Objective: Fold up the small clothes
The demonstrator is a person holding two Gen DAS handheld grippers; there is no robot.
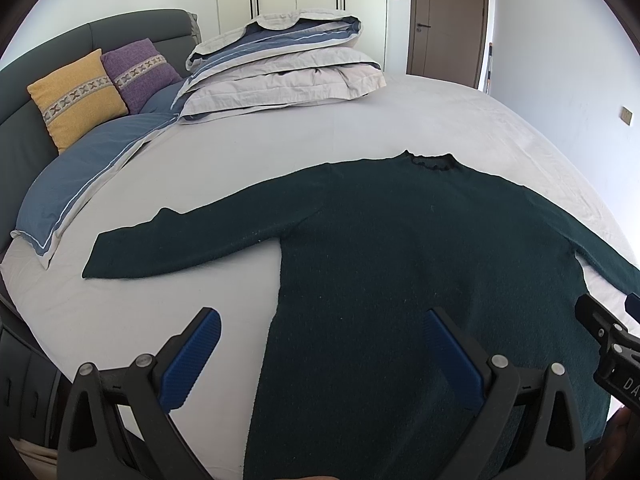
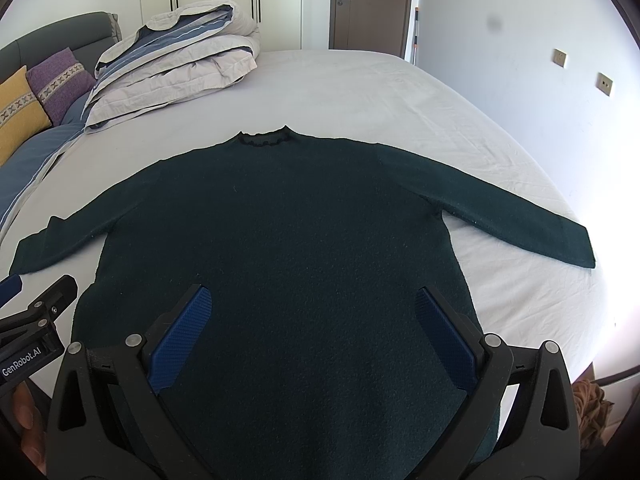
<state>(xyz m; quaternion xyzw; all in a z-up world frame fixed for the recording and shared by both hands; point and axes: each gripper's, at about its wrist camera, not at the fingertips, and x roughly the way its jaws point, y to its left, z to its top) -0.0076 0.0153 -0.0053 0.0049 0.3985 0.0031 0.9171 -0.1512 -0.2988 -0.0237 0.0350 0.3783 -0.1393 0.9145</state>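
Note:
A dark green knit sweater (image 1: 400, 248) lies flat on the white bed sheet (image 1: 320, 128), collar away from me, both sleeves spread out; it also shows in the right wrist view (image 2: 280, 232). My left gripper (image 1: 324, 320) is open and empty, hovering over the sweater's lower left side edge. My right gripper (image 2: 314, 300) is open and empty above the sweater's lower middle. The left sleeve (image 1: 180, 240) points left, the right sleeve (image 2: 512, 216) points right. The hem is hidden below both grippers.
A folded duvet (image 1: 288, 64) lies at the far left of the bed beside yellow (image 1: 76, 96) and purple (image 1: 140, 68) cushions and a blue pillow (image 1: 80, 184). The grey headboard (image 1: 132, 32) is at the left. A brown door (image 2: 372, 4) stands beyond the bed.

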